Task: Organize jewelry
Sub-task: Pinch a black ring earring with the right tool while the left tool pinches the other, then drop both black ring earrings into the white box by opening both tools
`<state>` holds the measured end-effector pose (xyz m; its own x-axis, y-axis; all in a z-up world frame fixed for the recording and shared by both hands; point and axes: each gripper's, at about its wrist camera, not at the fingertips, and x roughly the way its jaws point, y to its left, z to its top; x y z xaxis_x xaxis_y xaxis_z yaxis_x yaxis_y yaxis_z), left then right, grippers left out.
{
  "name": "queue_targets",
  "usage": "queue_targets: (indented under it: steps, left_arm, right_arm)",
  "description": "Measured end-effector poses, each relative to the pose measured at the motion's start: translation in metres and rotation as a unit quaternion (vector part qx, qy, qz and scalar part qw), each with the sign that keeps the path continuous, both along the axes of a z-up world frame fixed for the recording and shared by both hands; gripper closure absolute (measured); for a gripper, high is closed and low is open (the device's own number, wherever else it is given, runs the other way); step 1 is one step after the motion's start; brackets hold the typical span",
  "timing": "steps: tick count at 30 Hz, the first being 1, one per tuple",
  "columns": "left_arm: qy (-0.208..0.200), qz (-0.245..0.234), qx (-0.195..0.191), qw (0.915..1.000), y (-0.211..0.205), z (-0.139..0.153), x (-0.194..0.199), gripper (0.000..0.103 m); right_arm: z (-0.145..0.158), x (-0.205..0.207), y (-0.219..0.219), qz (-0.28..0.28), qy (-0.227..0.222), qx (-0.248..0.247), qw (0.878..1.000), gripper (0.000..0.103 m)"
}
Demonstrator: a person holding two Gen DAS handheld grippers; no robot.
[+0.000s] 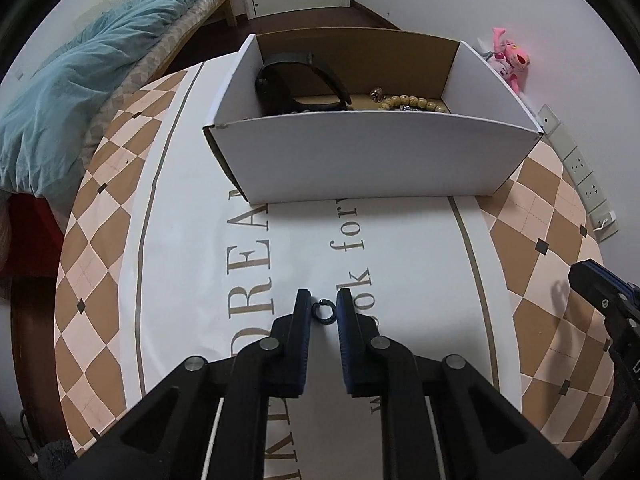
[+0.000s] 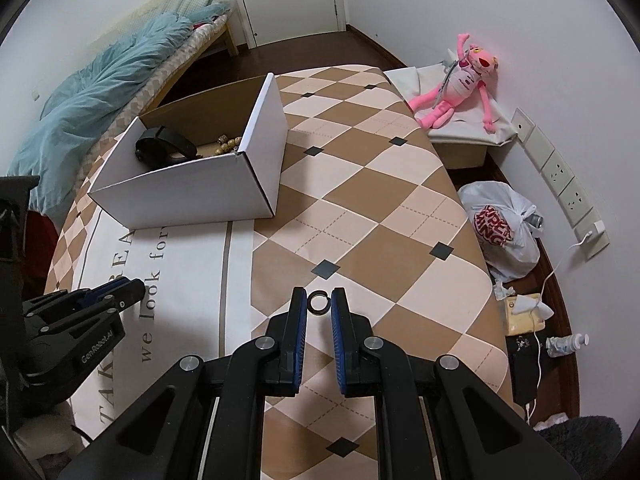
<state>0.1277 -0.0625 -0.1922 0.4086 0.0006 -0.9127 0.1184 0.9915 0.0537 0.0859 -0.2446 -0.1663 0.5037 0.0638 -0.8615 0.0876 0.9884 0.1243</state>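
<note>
A white cardboard box (image 1: 372, 156) stands on the patterned table; it also shows in the right wrist view (image 2: 192, 188). Inside lie a black band (image 1: 296, 84) and a beaded bracelet (image 1: 412, 103). My left gripper (image 1: 323, 312) has a small dark ring (image 1: 323, 313) between its fingertips, the pads touching or nearly touching its sides. My right gripper (image 2: 319, 303) has another dark ring (image 2: 319, 303) between its fingertips in the same way. Both rings are low over the tablecloth. The left gripper shows in the right wrist view (image 2: 120, 288), to the left.
The tablecloth (image 2: 360, 208) has brown and pink diamonds and a white lettered strip. A pink plush toy (image 2: 460, 80) lies on a side stand at the right. A plastic bag (image 2: 500, 232), cable and bottle lie on the floor right. A bed with a blue quilt (image 2: 100, 112) is at the left.
</note>
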Motion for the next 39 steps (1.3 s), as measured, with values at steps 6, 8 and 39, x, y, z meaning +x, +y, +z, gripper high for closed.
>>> queue_targets:
  steps: [6,8,39]
  left_arm:
    - [-0.001,-0.001,-0.004,1.0,-0.001,0.0,0.0,0.093]
    - [0.0,0.0,-0.006,1.0,-0.001,0.0,0.0,0.093]
    - [-0.007,0.001,-0.095,0.9955,0.019,0.097,0.097,0.093]
  right_arm:
    - [0.003,0.0,0.0,0.0,-0.002,-0.001,1.0,0.09]
    - [0.003,0.0,0.0,0.0,-0.002,-0.001,1.0,0.09]
    - [0.076,0.13,0.028,0.09,0.006,0.094,0.991,0.09]
